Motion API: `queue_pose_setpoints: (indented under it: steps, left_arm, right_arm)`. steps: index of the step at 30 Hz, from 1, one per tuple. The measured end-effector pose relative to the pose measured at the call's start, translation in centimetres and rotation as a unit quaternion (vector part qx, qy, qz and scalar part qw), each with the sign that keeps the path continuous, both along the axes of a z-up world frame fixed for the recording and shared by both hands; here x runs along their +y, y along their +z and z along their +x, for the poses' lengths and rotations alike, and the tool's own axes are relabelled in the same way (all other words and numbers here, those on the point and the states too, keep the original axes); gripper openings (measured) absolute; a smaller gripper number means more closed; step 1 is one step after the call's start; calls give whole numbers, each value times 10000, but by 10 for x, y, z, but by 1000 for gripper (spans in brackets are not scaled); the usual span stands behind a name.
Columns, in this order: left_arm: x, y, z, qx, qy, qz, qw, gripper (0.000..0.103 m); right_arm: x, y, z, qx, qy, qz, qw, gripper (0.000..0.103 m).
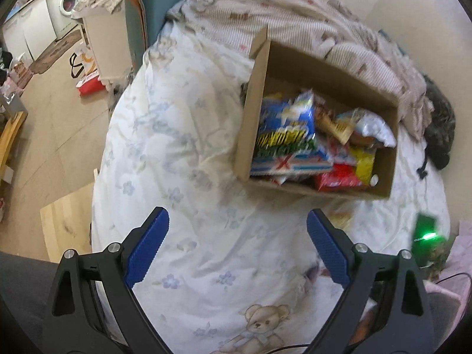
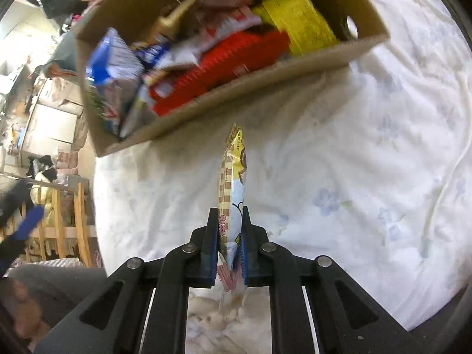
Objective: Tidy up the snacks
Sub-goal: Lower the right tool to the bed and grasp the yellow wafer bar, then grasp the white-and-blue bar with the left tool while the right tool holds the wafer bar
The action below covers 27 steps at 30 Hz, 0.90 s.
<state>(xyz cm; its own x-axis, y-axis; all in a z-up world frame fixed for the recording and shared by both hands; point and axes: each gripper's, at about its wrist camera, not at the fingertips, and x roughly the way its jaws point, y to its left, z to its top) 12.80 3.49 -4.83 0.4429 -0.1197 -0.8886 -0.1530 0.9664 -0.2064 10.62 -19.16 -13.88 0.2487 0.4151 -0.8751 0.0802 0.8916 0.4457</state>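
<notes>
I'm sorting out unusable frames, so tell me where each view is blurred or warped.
Left wrist view: the brown cardboard box and its snack packets are motion-smeared, fisheye bends the bed edge. Right wrist view: the box is blurred too, while the yellow-and-white snack packet in the right hand-held gripper stays sharp.

A brown cardboard box [image 1: 321, 188] sits open on the bed, crammed with jumbled snack packets: a blue one [image 1: 290, 129] leaning at one end, red [image 2: 224, 67] and yellow [image 2: 298, 22] ones at the other. Just outside the box's near wall, a slim cream-and-yellow packet [image 2: 233, 183] stands on edge, its lower end pinched.
</notes>
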Motion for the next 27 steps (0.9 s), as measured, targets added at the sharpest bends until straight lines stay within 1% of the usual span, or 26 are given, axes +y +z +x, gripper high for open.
queue_pose_setpoints:
  steps: [2, 5, 7, 9, 10, 12, 14, 15, 16, 18, 19, 21, 23, 25, 26, 27]
  left_arm:
    - [-6, -9, -1, 113, -110, 111, 9998, 93]
    - [-19, -21, -2, 284, -461, 251, 9982, 93]
    - [-28, -31, -4, 456, -693, 175, 9964, 93]
    - [-39, -41, -5, 619, -862, 142, 9943, 93]
    - [-47, -47, -6, 708, -995, 169, 9924, 92]
    - [-65, -58, -7, 824, -1299, 263, 9878, 90]
    - [-89, -72, -10, 993, -1756, 472, 9783, 90]
    - [-101, -78, -13, 1040, -1982, 603, 9728, 89]
    - [-112, -84, -16, 1068, -2183, 742, 9672, 84]
    - [-127, -93, -21, 1105, -2439, 881, 9595, 78]
    - [-133, -97, -21, 1132, -2524, 877, 9570, 78]
    - [-138, -104, -21, 1183, -2550, 838, 9560, 76]
    - [-141, -114, -19, 1321, -2543, 774, 9549, 69]
    - [-143, -125, -17, 1506, -2560, 771, 9518, 54]
    - [-144, -128, -18, 1569, -2597, 804, 9494, 51]
    - [-146, -131, -19, 1614, -2644, 881, 9467, 45]
  right_arm:
    - [-5, 12, 3, -113, -11, 212, 9997, 12]
    - [-14, 33, 5, -263, 61, 157, 9995, 12]
    - [-23, 51, 6, -343, 43, 161, 9993, 12]
    - [-32, 54, 1, -410, 18, 79, 9991, 12]
    - [-34, 57, -1, -480, 3, 6, 9988, 12]
    - [-53, 58, -1, -564, -75, -12, 9984, 12]
    - [-62, 59, -5, -619, -237, 35, 9978, 12]
    - [-64, 55, -5, -627, -281, 31, 9976, 12]
    - [-67, 52, -6, -620, -354, 56, 9974, 12]
    - [-72, 49, -7, -634, -468, 140, 9968, 12]
    - [-74, 49, -8, -669, -511, 117, 9964, 12]
    - [-79, 49, -11, -675, -551, 104, 9961, 12]
    - [-82, 48, -12, -666, -605, 112, 9959, 12]
    - [-86, 49, -13, -666, -678, 128, 9954, 12]
    - [-88, 49, -13, -666, -706, 139, 9952, 12]
    - [-89, 49, -12, -662, -727, 137, 9951, 12]
